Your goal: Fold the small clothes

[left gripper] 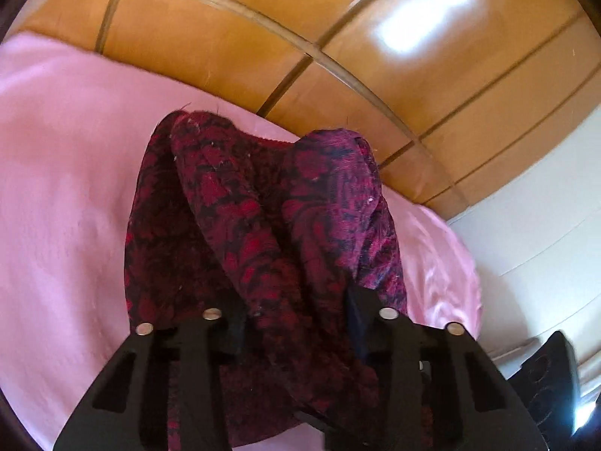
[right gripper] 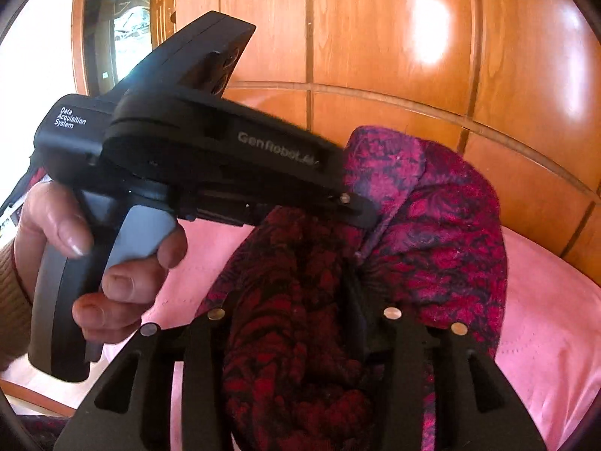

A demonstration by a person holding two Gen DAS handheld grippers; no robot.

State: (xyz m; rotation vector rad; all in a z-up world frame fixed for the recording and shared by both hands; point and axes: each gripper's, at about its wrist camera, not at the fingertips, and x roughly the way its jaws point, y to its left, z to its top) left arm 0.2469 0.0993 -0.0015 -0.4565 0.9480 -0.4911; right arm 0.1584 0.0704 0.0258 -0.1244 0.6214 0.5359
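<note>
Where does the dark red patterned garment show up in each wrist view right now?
Left wrist view: the patterned garment fills the centre, bunched and running down between the left claw fingers.
Right wrist view: it sits centre-right, running down into the right claw.
Shared landmark: the pink sheet beneath, with the wooden panelling behind.

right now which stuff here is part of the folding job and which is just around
Part of the job:
red patterned cloth
left gripper
right gripper
pink sheet

Just around:
wooden headboard
white wall
mirror
</note>
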